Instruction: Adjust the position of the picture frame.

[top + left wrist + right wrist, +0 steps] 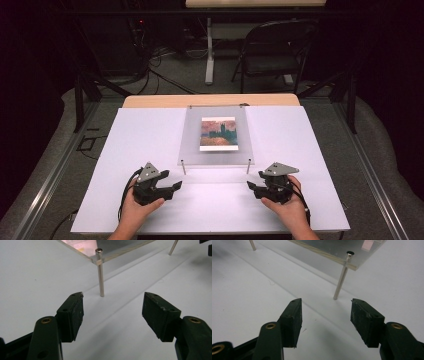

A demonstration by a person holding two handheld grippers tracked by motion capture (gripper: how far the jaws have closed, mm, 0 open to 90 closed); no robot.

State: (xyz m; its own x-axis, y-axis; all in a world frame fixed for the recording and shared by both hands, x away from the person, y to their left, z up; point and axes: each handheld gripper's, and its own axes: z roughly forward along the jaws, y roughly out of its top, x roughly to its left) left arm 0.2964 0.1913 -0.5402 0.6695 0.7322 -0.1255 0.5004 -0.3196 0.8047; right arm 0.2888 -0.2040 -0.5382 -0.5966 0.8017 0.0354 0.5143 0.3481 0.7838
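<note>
Setting: laboratory recording bay. Evidence: white-covered desk (pixel 150 130) within metal frame rails (pixel 45 185), black curtained surround, loose floor cables (pixel 165 75), electronics rack (pixel 137 30), folding chair (pixel 272 50), grey carpet.

One camera hangs high on the near side, looking forward and down over the whole white surface (pixel 150 130). Two more ride low, close behind each set of fingers, facing the clear stand's (pixel 216 135) near legs (pixel 100 275) (pixel 340 277), which all views share.
</note>
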